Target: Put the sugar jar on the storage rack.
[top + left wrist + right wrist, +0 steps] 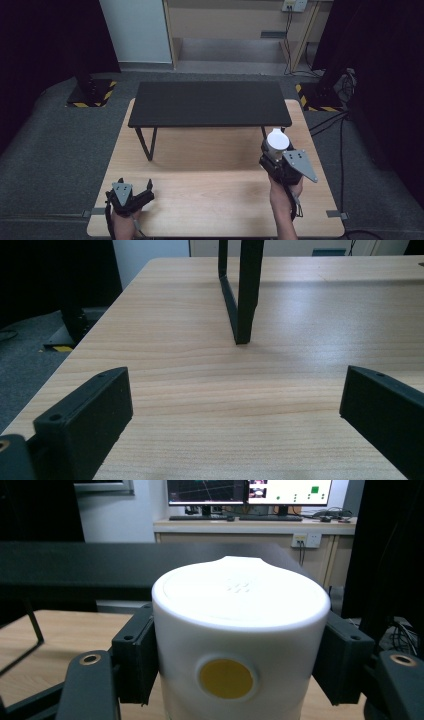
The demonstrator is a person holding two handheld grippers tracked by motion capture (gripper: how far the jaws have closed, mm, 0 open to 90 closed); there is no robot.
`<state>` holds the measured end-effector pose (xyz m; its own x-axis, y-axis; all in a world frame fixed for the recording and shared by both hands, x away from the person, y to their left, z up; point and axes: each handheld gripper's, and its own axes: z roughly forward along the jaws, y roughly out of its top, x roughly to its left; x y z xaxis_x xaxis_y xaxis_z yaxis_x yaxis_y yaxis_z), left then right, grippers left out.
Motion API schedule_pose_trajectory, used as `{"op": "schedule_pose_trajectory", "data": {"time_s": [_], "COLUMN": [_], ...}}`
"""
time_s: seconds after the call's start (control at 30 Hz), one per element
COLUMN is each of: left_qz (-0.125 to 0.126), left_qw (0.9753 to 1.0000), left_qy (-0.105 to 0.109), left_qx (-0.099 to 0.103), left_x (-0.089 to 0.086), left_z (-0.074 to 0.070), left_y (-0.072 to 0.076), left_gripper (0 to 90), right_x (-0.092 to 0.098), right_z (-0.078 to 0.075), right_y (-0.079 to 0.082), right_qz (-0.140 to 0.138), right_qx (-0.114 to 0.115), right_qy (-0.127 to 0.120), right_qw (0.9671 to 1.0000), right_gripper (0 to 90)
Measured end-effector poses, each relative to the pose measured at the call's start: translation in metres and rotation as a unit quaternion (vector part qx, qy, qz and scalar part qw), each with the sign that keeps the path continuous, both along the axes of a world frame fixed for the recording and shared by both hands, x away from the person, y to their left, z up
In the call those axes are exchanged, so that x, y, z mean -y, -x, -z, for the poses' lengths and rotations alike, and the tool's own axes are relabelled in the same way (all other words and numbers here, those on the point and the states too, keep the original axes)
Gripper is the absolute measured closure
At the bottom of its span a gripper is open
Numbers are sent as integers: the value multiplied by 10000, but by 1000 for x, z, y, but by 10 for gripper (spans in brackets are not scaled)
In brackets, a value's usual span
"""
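My right gripper (276, 148) is shut on a white round container (277, 140) with a flat lid, held above the right part of the wooden table (210, 200), just in front of the black shelf (210, 103). In the right gripper view the container (240, 630) shows a yellow round spot on its side, and both jaws press on its flanks. My left gripper (145, 191) stands open low over the table's front left corner with nothing between its jaws. In the left gripper view its jaws are wide apart over bare wood (235, 390).
The black shelf stands on thin black legs (146, 143) across the back of the table; one leg (245, 295) stands ahead of the left gripper. Black stands with hazard-striped bases (90, 95) sit on the grey floor on both sides. Cables (330, 122) run at the right.
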<state>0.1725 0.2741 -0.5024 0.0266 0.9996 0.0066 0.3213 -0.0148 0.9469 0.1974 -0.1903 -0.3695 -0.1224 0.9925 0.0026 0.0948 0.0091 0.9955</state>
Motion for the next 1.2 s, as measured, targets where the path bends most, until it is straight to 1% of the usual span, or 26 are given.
{"op": "schedule_pose_trajectory", "data": {"time_s": [0.1, 0.2, 0.23, 0.27, 0.37, 0.47, 0.57, 0.6, 0.63, 0.67, 0.8, 0.83, 0.87, 0.97, 1.07, 1.2], "left_qz": [22, -16, -19, -31, -47, -17, -27, -29, -32, -32, -36, -38, -38, -39, -38, -41], "left_qw": [10000, 10000, 10000, 10000, 9999, 9999, 9999, 9999, 9999, 9999, 9999, 9999, 9999, 9999, 9999, 9999], "left_qy": [29, 59, 70, 74, 88, 95, 111, 114, 116, 116, 115, 113, 113, 117, 125, 129], "left_qx": [22, 15, 15, 13, 12, 31, 25, 24, 24, 21, 18, 12, 12, 7, 9, 5], "left_x": [-1, -1, -1, -1, -1, -2, -2, -2, -2, -2, -2, -2, -2, -2, -2, -2], "left_z": [0, 0, 0, 0, 0, 0, 0, 0, 0, 0, 0, 0, 0, 0, 0, 0], "left_y": [1, 1, 1, 1, 1, 1, 1, 1, 1, 1, 1, 1, 1, 0, 0, 0], "left_gripper": [0, 0, 0, 0, 0, 0, 0, 0, 0, 0, 0, 0, 0, 0, 0, 0], "right_x": [-1, -2, -2, -2, -1, 1, 1, 1, 1, 1, 3, 4, 4, 5, 6, 6], "right_z": [-12, -22, -28, -28, -39, -49, -58, -61, -67, -67, -81, -87, -87, -97, -105, -112], "right_y": [0, -1, -1, -1, -2, -3, -6, -7, -9, -9, -14, -17, -17, -22, -28, -39], "right_qz": [-6, -28, -51, -51, -74, -111, -123, -127, -135, -135, -165, -182, -182, -208, -218, -191], "right_qx": [6, -27, -55, -55, -90, -69, -12, 2, 15, 15, 28, 41, 41, 38, 34, 73], "right_qy": [21, 27, 10, 10, -47, -60, 28, 55, 67, 67, 63, 44, 44, 18, -3, 1], "right_qw": [10000, 10000, 10000, 10000, 9999, 9999, 9999, 9999, 9999, 9999, 9998, 9998, 9998, 9998, 9998, 9998], "right_gripper": [308, 309, 309, 309, 308, 308, 309, 308, 308, 308, 308, 308, 308, 309, 309, 308]}}
